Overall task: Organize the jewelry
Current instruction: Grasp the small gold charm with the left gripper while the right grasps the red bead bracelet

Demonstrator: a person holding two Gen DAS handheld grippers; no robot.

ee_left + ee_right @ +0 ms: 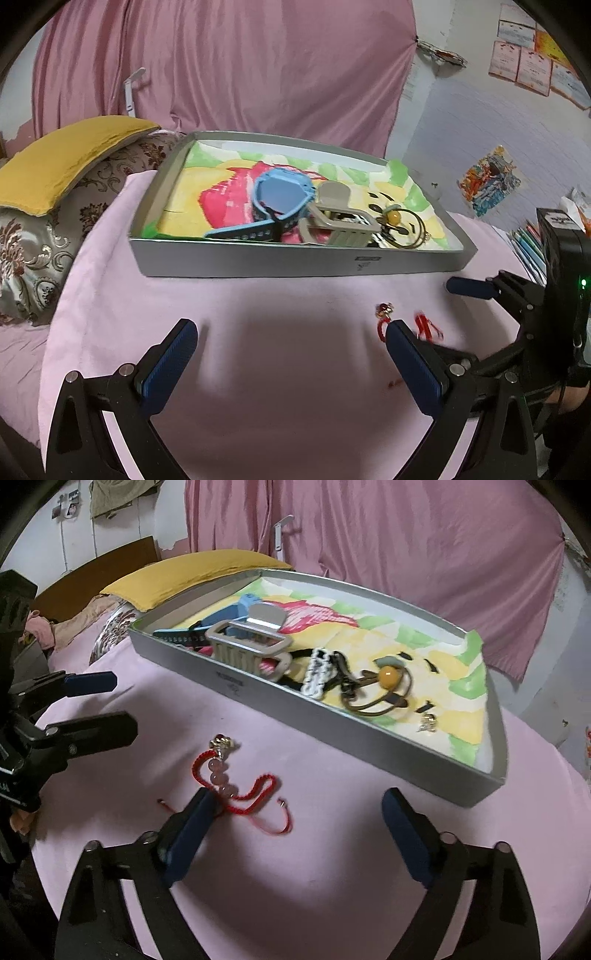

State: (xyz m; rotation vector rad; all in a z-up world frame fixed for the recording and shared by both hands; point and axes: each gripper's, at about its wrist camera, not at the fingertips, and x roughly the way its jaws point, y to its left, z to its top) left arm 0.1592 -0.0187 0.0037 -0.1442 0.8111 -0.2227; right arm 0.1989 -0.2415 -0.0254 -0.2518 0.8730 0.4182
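Bedroom with a pink curtain [406,535] behind, a bed along the left with a yellow pillow [192,572], and in front a table under a pink cloth [295,867]. On the far part of that table, a shallow grey tray [369,749] lined with a painted sheet, already holding a blue watch [280,199], a beige hair claw [247,642], a black-and-white clip [317,672] and a cord necklace with an amber bead [391,674]. Left out on the cloth, nearer than the tray: a red cord bracelet [236,775] with pink beads and a gilt charm, long axis running from far-left to near-right.

Right gripper [295,808] spread wide, nothing pinched; bracelet just ahead and left of centre, its cord against the left fingertip [203,805] rather than between the pair. Probably a small shift leftward needed before closing. Left gripper [291,332] also spread and empty, bracelet at its right fingertip. Right one better placed.
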